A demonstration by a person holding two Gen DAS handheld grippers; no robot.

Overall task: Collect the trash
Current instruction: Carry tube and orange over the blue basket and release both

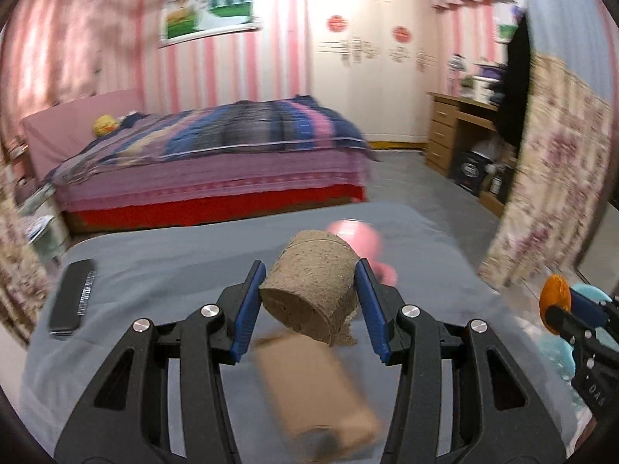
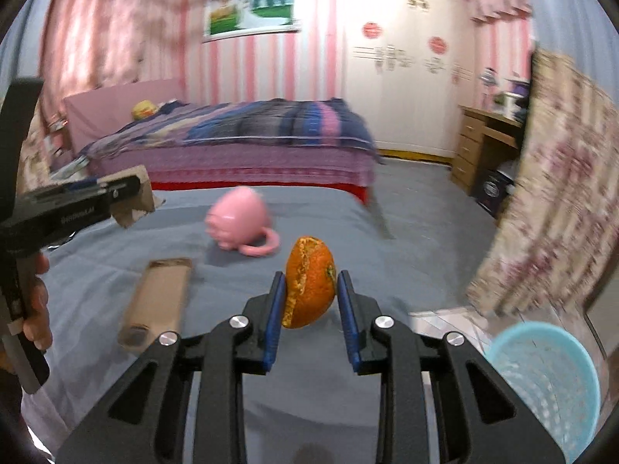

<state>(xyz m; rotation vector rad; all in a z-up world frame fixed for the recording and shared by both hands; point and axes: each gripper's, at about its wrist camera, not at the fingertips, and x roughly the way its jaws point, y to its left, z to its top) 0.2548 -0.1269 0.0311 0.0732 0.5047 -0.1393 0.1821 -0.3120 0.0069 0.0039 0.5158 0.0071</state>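
Note:
My left gripper [image 1: 309, 270] is shut on a brown paper roll [image 1: 309, 301] and holds it tilted above the grey-covered surface [image 1: 174, 255]. Its blue pads press both sides of the roll. In the right wrist view that gripper [image 2: 116, 193] and the roll [image 2: 139, 197] hang at the left, gripped by a person's hand [image 2: 36, 309]. My right gripper [image 2: 311, 278] is shut on a piece of orange peel [image 2: 313, 290], held upright between its pads. The peel [image 1: 555, 303] also shows at the right edge of the left wrist view. A light blue mesh basket [image 2: 549, 379] stands low at the right.
On the grey surface lie a tipped pink mug [image 2: 240, 224], a flat brown box [image 2: 158, 301] and a black barcoded box [image 1: 71, 297]. A bed [image 2: 251, 143] lies behind, a wooden desk [image 2: 479, 143] at the far right, and a floral curtain [image 2: 561, 193] hangs close on the right.

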